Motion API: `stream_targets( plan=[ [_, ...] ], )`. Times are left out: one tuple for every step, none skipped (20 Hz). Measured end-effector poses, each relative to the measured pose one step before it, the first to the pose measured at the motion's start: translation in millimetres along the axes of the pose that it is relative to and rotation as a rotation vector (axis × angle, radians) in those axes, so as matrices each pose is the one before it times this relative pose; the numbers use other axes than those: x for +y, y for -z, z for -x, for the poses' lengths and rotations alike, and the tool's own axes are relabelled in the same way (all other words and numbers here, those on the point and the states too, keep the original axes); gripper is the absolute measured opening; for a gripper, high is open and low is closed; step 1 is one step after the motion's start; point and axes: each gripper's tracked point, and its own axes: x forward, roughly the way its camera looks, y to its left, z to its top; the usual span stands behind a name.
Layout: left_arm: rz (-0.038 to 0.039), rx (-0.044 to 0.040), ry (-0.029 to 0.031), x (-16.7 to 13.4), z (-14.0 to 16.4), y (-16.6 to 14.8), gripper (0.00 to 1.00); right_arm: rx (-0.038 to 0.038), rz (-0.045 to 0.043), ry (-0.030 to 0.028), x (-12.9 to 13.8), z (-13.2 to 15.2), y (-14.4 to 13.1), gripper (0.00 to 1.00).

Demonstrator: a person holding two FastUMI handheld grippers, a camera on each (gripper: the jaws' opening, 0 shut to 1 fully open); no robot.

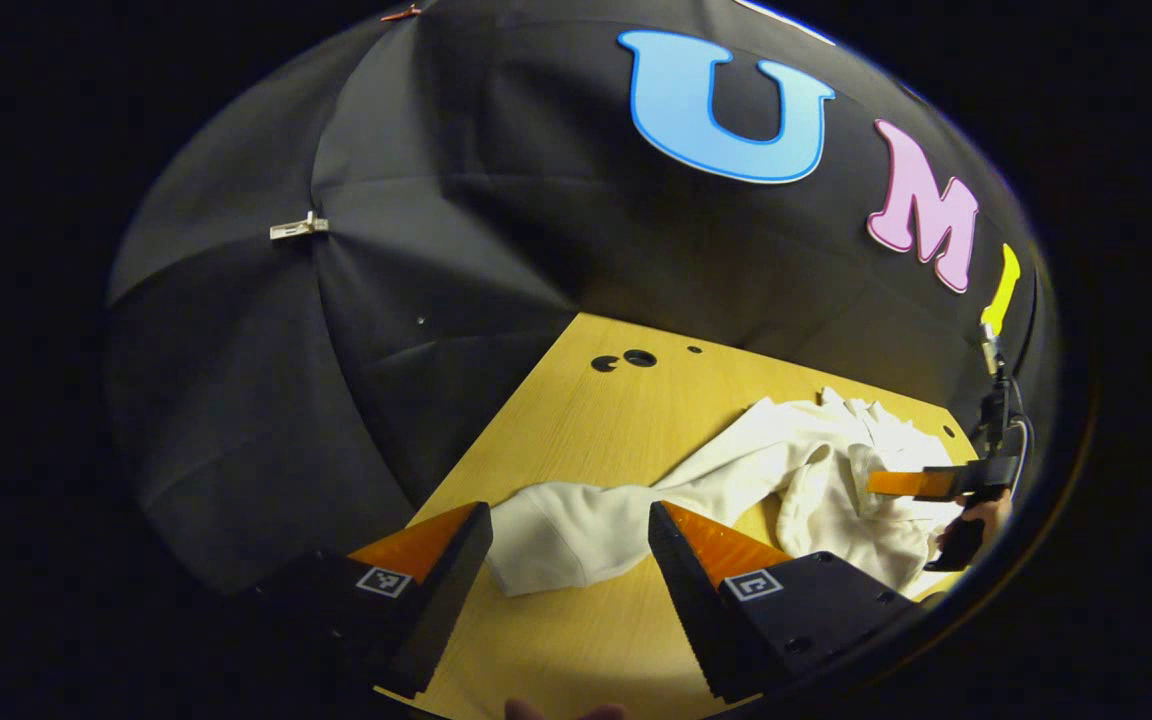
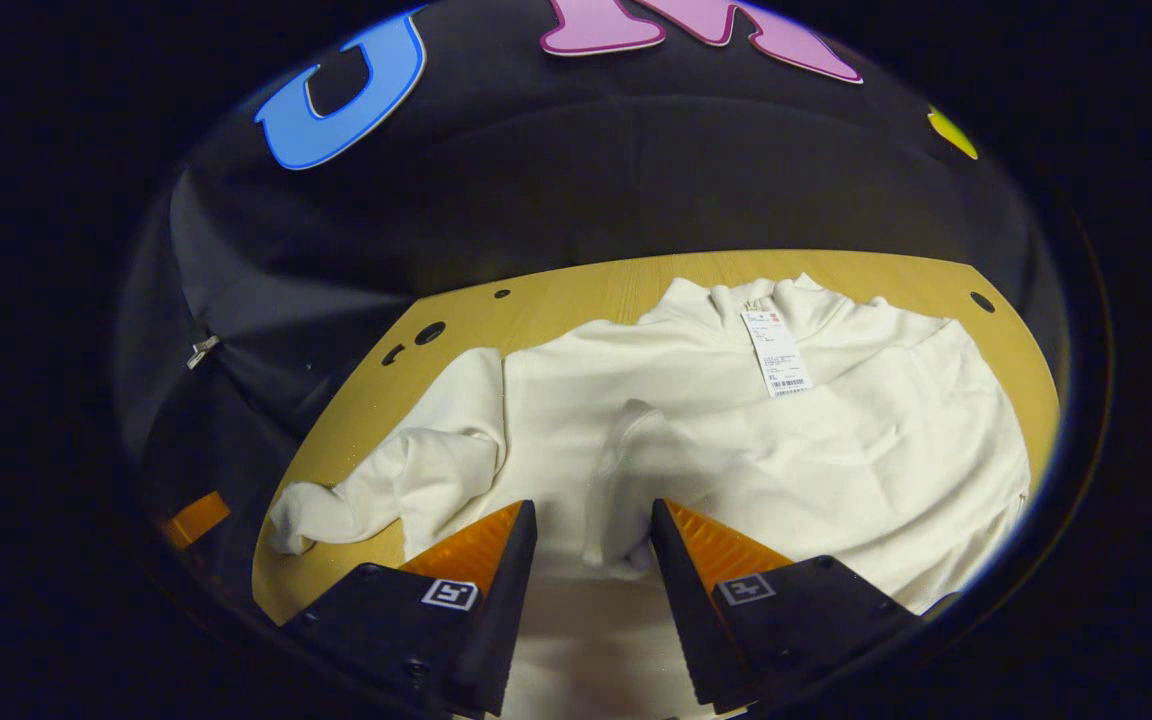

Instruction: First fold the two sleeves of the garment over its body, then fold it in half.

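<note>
1. White sweatshirt (image 2: 736, 440): soft, limp knit, light, drapes and bunches. It looks grippy enough but a single layer may slip, so pinch a full fold of cloth.
2. Best hold, I judge: the left sleeve cuff (image 1: 536, 545), thick ribbed end, lying flat on the bench (image 1: 576, 420) between the left gripper's fingers.
3. Look: cream-white, long sleeves, collar at 12 o'clock in the right gripper view, paper tag (image 2: 776, 352) hanging near the collar, body wrinkled.
4. One sleeve already lies across the body; the left sleeve stretches out toward 8 o'clock.
5. Left gripper (image 1: 570, 532): jaws wide, cuff between, not pinched.
6. Right gripper (image 2: 593, 535): jaws wide, over the hem at 6 o'clock, holding nothing.
</note>
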Motion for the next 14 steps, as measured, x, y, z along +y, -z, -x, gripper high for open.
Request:
stream_targets(
  plan=[
    [-0.00936,0.01784,-0.00346,2.31,-6.07,4.80,0.98,-0.00516,0.00278,-0.00241,-0.92,11.41,-3.30,0.71],
    [-0.01074,0.01926,-0.01355,4.86,-6.35,4.11,0.98,-0.00969,0.00486,-0.00038,-1.52,12.45,-4.17,0.72],
    [-0.00624,0.02512,-0.01417,5.94,-8.72,6.45,0.98,-0.01306,0.00593,0.00477,-3.10,13.58,-4.89,0.72],
    [-0.00243,0.03585,-0.01809,5.05,-8.27,6.74,0.98,-0.01676,0.00638,0.00660,-3.89,13.94,-5.46,0.72],
    [-0.00184,0.03156,-0.01449,4.65,-7.23,8.64,0.98,-0.01956,0.00302,0.00259,-3.79,14.26,-7.24,0.72],
    [-0.00245,0.02893,-0.01592,4.23,-6.27,6.17,0.98,-0.01524,0.00104,0.00515,-4.29,15.64,-4.72,0.72],
    [0.00131,0.02542,-0.01019,3.25,-6.80,6.43,0.98,-0.01510,-0.00553,0.00556,-5.78,15.00,-5.49,0.72],
    [0.00149,0.02393,-0.00909,1.75,-6.17,4.23,0.98,-0.01479,-0.00753,0.00516,-6.47,15.50,-5.43,0.72],
    [-0.00095,0.02074,-0.00464,0.53,-5.35,2.48,0.98,-0.01227,-0.00767,0.00748,-6.32,15.41,-4.04,0.72],
    [-0.00337,0.02223,-0.00382,0.44,-2.54,4.48,0.98,-0.01241,-0.00328,0.00817,-7.10,15.29,-3.86,0.72],
    [-0.00262,0.02376,-0.00337,0.12,-3.22,3.15,0.98,-0.01068,0.00045,0.01479,-9.38,14.81,-2.12,0.72],
    [0.00217,0.01889,0.00113,-2.25,-4.74,2.08,0.98,-0.01103,0.00064,0.01271,-9.78,13.48,-2.00,0.72],
    [0.00475,0.00535,0.01038,-2.32,-2.10,0.01,0.98,-0.00524,-0.00382,0.01495,-9.38,13.89,0.77,0.72],
    [0.00132,0.02303,0.00213,-1.00,-0.78,0.78,0.98,-0.00241,-0.00683,0.01074,-8.56,14.05,1.83,0.72]
  ],
)
